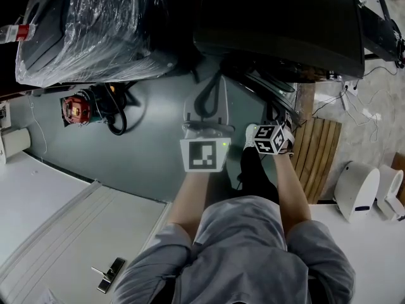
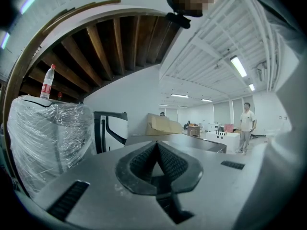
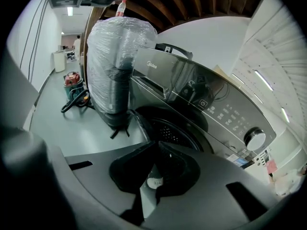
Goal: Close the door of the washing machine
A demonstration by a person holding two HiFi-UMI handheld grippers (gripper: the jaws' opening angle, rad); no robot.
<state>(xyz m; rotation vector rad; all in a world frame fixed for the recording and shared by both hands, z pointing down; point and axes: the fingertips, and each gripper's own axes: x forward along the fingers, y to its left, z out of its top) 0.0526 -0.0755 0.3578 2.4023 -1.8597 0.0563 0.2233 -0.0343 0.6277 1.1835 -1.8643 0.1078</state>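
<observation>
The dark grey washing machine point(image 3: 206, 97) fills the right gripper view, with its control panel and silver knob point(image 3: 255, 139). Its round drum opening point(image 3: 168, 128) shows uncovered, and a dark curved door edge point(image 3: 140, 121) stands at the opening's left. My right gripper point(image 3: 157, 145) is shut on nothing, a short way in front of the opening. My left gripper point(image 2: 157, 145) is shut too, holds nothing and points out into the room. From the head view the machine's top point(image 1: 278, 24) lies ahead, and the left gripper point(image 1: 205, 106) hangs over the green floor.
A tall object wrapped in clear film point(image 1: 95, 30) stands left of the machine, with a bottle point(image 2: 46, 83) on top. A red vacuum point(image 1: 76, 109) with a hose lies on the floor. Wooden slats point(image 1: 319, 151) are at the right. A person point(image 2: 247, 126) stands far off.
</observation>
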